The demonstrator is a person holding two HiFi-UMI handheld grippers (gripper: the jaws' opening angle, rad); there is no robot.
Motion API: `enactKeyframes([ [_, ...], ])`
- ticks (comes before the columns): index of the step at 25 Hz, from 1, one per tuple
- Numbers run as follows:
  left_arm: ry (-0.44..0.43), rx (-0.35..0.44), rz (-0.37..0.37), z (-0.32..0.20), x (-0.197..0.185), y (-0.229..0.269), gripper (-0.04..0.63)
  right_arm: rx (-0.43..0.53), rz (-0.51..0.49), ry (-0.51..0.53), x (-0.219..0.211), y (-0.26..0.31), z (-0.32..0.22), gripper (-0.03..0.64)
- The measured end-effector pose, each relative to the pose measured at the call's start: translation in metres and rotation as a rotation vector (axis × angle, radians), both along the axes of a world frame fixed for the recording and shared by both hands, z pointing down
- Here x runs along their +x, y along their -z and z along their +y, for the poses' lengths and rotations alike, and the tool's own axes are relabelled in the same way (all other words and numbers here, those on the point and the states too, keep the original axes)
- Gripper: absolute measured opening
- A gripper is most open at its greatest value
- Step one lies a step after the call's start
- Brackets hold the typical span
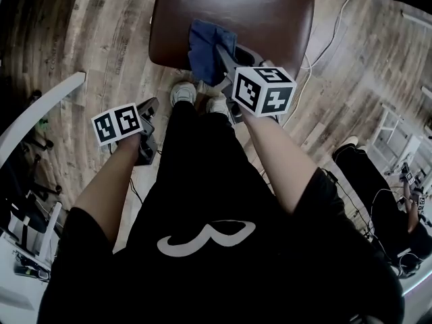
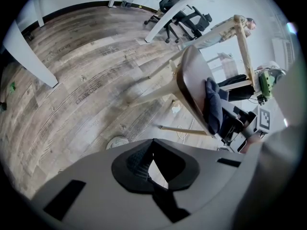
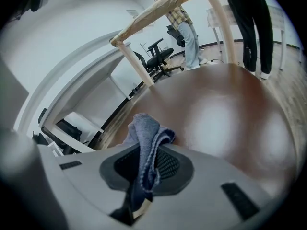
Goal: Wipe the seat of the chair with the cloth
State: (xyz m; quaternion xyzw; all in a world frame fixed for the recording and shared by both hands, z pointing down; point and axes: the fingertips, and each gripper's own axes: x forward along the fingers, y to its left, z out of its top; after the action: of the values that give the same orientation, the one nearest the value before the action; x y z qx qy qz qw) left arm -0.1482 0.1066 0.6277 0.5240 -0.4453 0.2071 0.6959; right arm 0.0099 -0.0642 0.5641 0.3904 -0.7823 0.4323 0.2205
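The chair's brown seat (image 1: 270,12) fills the top of the head view, and a blue cloth (image 1: 206,46) lies on its near edge. My right gripper (image 1: 220,51) is shut on that cloth, its marker cube just behind. In the right gripper view the cloth (image 3: 144,133) bunches up out of the jaws of the right gripper (image 3: 144,163) over the glossy seat (image 3: 225,114). My left gripper (image 1: 151,105) hangs to the left of the chair above the floor. In the left gripper view the left gripper (image 2: 152,169) is shut on nothing, and the seat (image 2: 189,87) and cloth (image 2: 213,104) show edge-on.
The person's shoes (image 1: 183,93) stand at the seat's front edge on the wood floor. A white desk leg (image 1: 40,113) slants at the left, and a cable (image 1: 331,39) runs at the right. The chair's pale wooden back (image 3: 158,6) rises behind. Office chairs (image 2: 187,13) and another person (image 1: 378,181) are nearby.
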Motion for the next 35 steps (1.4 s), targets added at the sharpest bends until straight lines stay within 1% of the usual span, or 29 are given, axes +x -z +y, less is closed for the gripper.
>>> enactKeyframes([
  [11, -0.023, -0.005, 0.002, 0.015, 0.038, 0.002, 0.012, 0.009, 0.035, -0.086, 0.073, -0.001, 0.008, 0.054],
  [18, -0.038, 0.001, -0.006, 0.015, 0.049, 0.003, 0.012, 0.024, 0.056, -0.133, 0.106, -0.003, 0.01, 0.054],
  [25, -0.05, 0.001, -0.002, 0.022, 0.075, 0.002, 0.012, 0.029, 0.096, -0.214, 0.168, -0.006, 0.011, 0.054],
  [28, -0.065, 0.007, 0.008, 0.027, 0.089, 0.003, 0.012, 0.039, 0.12, -0.232, 0.194, -0.007, 0.014, 0.054],
  [31, -0.064, 0.018, 0.009, 0.026, 0.099, 0.003, 0.012, 0.041, 0.121, -0.263, 0.218, -0.008, 0.013, 0.054],
  [35, -0.049, 0.025, 0.01, 0.032, 0.11, 0.003, 0.012, 0.011, 0.135, -0.316, 0.249, -0.014, 0.018, 0.052],
])
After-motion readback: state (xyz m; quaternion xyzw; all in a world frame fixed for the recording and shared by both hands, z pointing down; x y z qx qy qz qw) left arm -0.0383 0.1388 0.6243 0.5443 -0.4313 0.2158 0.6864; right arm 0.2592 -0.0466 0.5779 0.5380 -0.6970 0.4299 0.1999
